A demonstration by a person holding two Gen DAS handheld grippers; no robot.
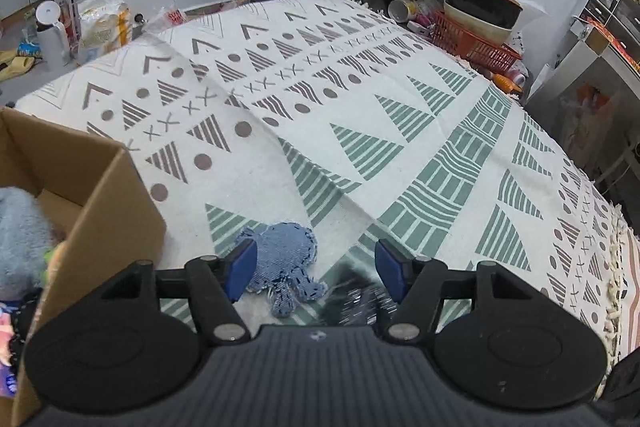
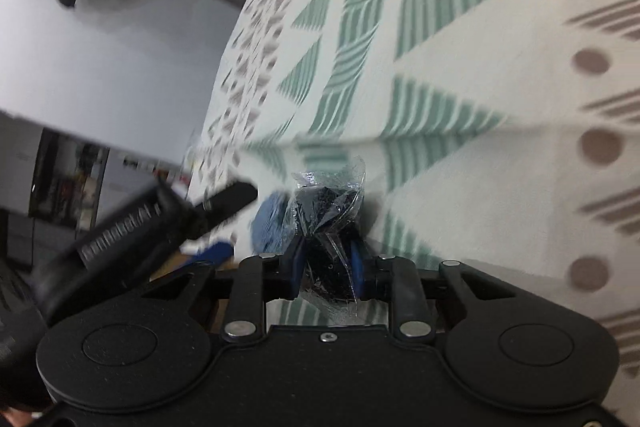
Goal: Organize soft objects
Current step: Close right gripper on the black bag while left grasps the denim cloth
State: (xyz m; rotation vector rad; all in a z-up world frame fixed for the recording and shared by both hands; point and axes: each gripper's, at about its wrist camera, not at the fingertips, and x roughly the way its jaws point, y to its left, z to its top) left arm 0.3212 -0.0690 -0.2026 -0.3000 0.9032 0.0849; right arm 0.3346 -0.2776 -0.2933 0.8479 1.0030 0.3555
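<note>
Your right hand-held gripper is clamped on a black item in clear wrap. Your left hand-held gripper, fingers apart, hovers over the denim toy on the patterned table beside the cardboard box.

A flat blue denim soft toy with short legs and frayed, stitched edges lies on the patterned cloth, just beside an open brown cardboard box. Inside the box sits a fluffy grey plush. A dark soft item wrapped in crinkled clear plastic is pinched, lifted above the cloth.
</note>
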